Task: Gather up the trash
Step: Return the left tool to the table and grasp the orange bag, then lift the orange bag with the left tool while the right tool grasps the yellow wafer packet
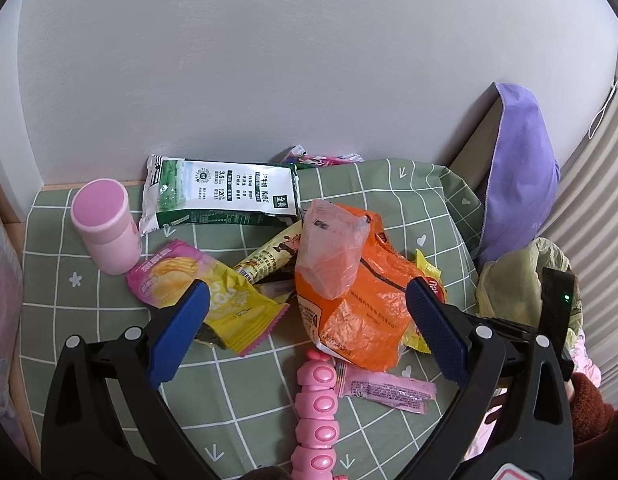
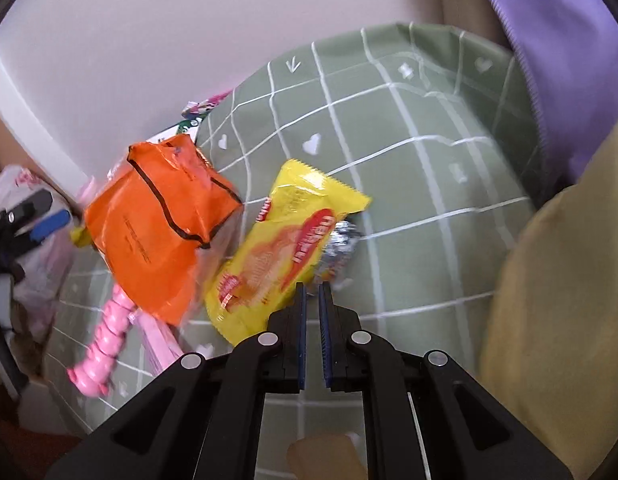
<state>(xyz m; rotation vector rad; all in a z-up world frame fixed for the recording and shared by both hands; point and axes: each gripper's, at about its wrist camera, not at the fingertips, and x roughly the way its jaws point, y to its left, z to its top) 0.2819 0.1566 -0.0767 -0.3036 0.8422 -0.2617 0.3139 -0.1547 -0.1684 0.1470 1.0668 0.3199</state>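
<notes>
Most of the job looks undone to me: the green checked cloth on the tabletop (image 1: 109, 320) is littered with wrappers, and I judge the collecting has barely begun. My left tongs (image 1: 305, 320) are spread wide and empty, hanging over the pile with the orange wrapper (image 1: 361, 312) lying between the pads but not touched. My right tongs (image 2: 313, 292) are pressed nearly together, and the yellow snack wrapper (image 2: 285, 248) lies right at their tips with its silver inside showing; I cannot tell for certain whether they pinch its edge. Left to gather, as far as I see: the white-and-green milk pouch (image 1: 225, 196) by the wall, the pink-and-yellow chip bag (image 1: 201, 292), a brown-and-cream stick wrapper (image 1: 269, 256), a flat pink wrapper (image 1: 389, 390) and a scrap of printed foil (image 1: 321, 158) at the back edge. The pink cup (image 1: 105, 228) and the pink beaded toy (image 1: 315, 416) may not be trash at all. A yellowish-green bag (image 1: 521, 280) at my right may be the trash bag, though I see nothing inside it. For writing, the milk pouch carries Chinese text with "3.6" and "120" readable; the yellow wrapper has red lettering too warped to read.
</notes>
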